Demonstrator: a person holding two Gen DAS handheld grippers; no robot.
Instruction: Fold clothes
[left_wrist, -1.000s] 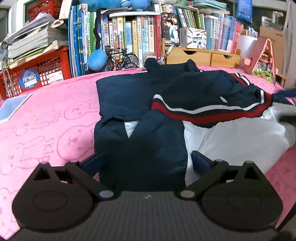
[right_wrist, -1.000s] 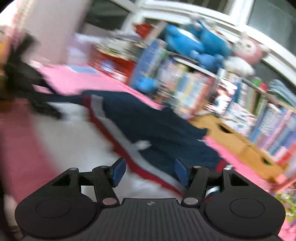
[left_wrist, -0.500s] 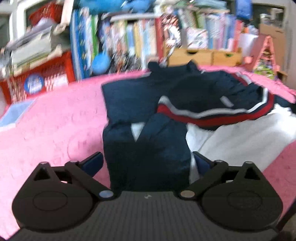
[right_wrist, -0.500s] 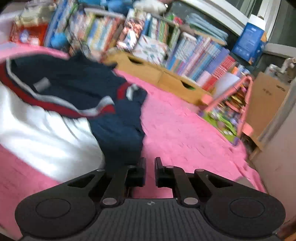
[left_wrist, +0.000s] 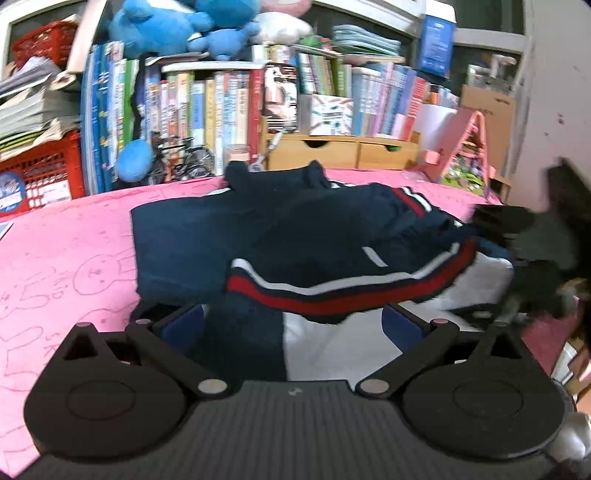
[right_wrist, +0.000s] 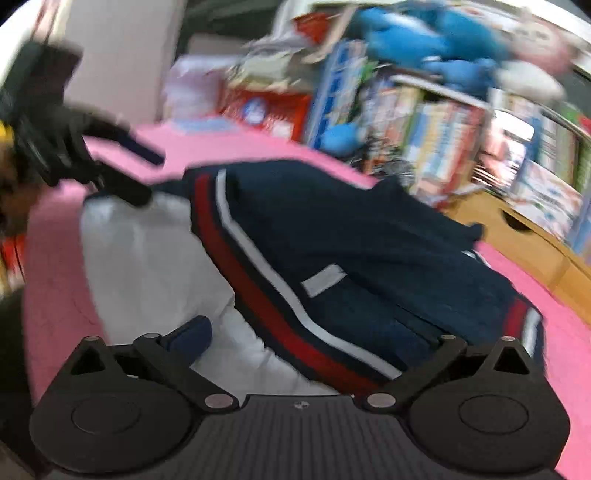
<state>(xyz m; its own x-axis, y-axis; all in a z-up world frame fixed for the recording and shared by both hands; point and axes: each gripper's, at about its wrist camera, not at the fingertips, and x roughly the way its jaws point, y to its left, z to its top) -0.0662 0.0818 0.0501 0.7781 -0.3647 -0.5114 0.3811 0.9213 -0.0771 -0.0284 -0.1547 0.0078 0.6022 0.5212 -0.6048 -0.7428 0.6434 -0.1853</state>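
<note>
Pink bunny-print bedcover (left_wrist: 74, 258) stretches to a wall of crammed bookshelves (left_wrist: 221, 103). On it lies the navy jacket with red and white stripes and a white lower panel (left_wrist: 295, 240), partly folded. My left gripper (left_wrist: 291, 325) stands wide, the jacket's near edge between its pads, unpinched. My right gripper (right_wrist: 314, 339) has just sprung wide open over the striped hem, gripping nothing; that view is blurred.

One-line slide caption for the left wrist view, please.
Open left gripper poised over a partly folded navy, red and white jacket on a pink blanket, bookshelf behind.
</note>
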